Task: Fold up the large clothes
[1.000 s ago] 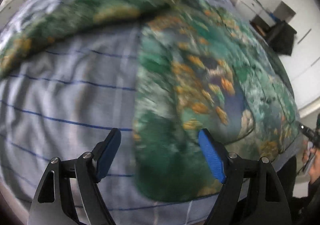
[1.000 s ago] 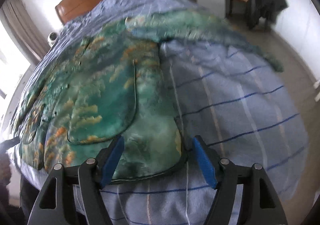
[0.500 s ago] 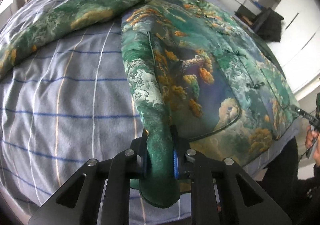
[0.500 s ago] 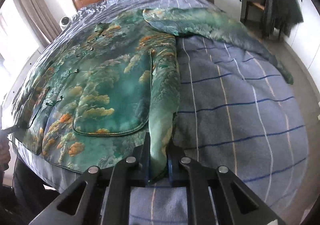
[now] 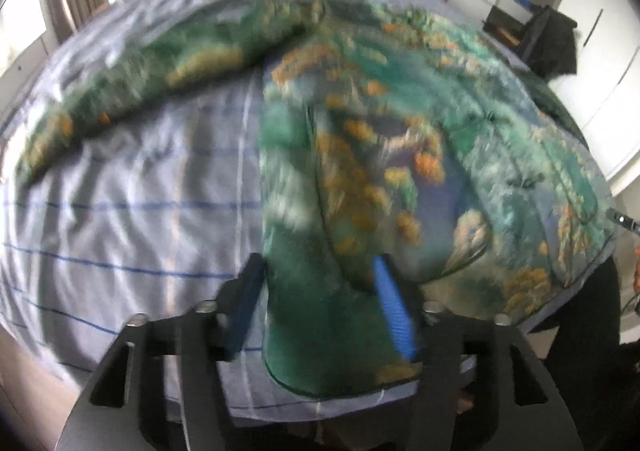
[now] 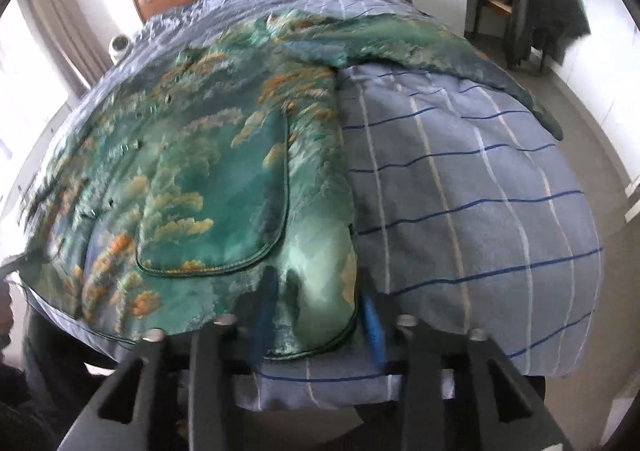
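On the blue striped bedspread [image 6: 460, 187], my left gripper [image 5: 320, 311] and right gripper [image 6: 316, 315] are opening around the blurred green landscape-print jacket [image 6: 224, 179], hem between unpressed pads.

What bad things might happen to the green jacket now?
1. Both grippers' jaws are opening with the jacket's bottom corners between them. If the left gripper or right gripper lifts away carelessly, a pad might snag the hem and rumple it.
2. The hem lies right at the bed's near edge, so a tug could drag it off.
3. The sleeve sprawls sideways and may bunch when folded.
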A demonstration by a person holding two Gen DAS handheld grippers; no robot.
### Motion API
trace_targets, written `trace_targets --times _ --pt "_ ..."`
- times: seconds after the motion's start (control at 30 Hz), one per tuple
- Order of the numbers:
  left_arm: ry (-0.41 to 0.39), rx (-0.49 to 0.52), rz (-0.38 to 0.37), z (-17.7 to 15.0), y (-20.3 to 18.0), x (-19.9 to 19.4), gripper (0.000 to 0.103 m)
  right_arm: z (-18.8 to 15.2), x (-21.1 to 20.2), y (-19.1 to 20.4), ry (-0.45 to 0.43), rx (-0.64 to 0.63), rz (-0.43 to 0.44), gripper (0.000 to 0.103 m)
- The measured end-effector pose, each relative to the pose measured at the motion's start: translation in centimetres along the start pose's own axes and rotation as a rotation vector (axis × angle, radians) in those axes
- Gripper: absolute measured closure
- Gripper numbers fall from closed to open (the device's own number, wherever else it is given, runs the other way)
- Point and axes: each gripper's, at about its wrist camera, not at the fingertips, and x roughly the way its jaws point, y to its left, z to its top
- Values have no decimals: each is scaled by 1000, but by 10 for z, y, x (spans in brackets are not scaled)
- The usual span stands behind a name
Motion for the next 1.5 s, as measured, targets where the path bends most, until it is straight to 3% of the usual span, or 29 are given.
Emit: trace_targets --times 0.13,0.3,0.4,0.53,0.67,0.83,0.93,0.97,1.07,1.1,1.3,1.5 --pt "-167 -9 55 15 -7 -39 7 8 -26 -28 -93 54 -22 54" --pt "-302 -62 57 48 -27 -51 4 49 -37 -99 -229 225 -68 52" --pt "-340 -85 55 57 -44 -46 4 75 -27 -166 -307 474 -35 52" --pt "-298 -129 51 55 -64 -24 4 93 5 -221 -337 705 81 52" --pt "-209 -132 43 44 -73 -7 4 102 58 -251 -294 903 164 52" --pt "-145 -82 70 32 -79 1 2 105 101 -274 -304 1078 176 52" --pt "-131 -80 74 27 -79 -1 2 106 115 -287 -356 1158 168 53" --pt "-130 -81 78 27 -79 -1 2 108 118 -291 -374 1173 156 57" --pt "-136 -91 46 25 -76 -3 2 119 115 -291 -409 1131 96 84" --pt "-134 -100 40 24 -74 -3 2 121 110 -291 -421 1105 80 88" --pt "-113 -125 44 25 -71 6 2 161 38 -236 -554 738 -39 91" --pt "-105 -138 50 24 -73 11 2 197 -40 -113 -664 202 -59 92"
